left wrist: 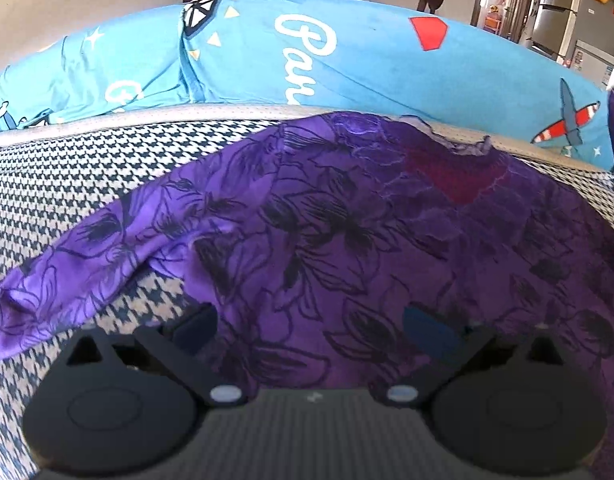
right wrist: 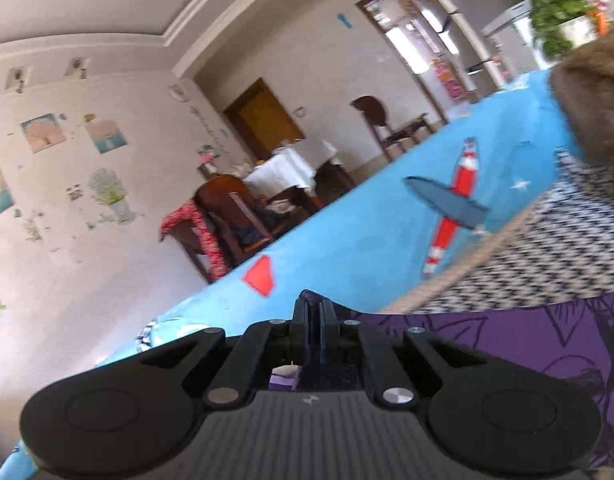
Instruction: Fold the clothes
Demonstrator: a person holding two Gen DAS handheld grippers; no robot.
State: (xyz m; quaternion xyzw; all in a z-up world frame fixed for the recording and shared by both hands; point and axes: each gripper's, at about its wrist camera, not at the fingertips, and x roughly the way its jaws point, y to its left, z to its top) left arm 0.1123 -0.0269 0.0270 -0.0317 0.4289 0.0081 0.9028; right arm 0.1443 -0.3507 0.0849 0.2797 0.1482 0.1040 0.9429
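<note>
Purple fabric with a dark flower print, the garment (left wrist: 347, 232), lies spread over a black-and-white houndstooth surface (left wrist: 67, 184), its top edge near a blue cartoon-print cover (left wrist: 367, 60) behind. Your left gripper (left wrist: 311, 332) hangs just above the cloth with jaws spread wide, nothing between them. Your right gripper (right wrist: 314, 330) is pinched tight on an edge of the same cloth, lifted and pointing almost level toward a wooden chair (right wrist: 235, 216).
</note>
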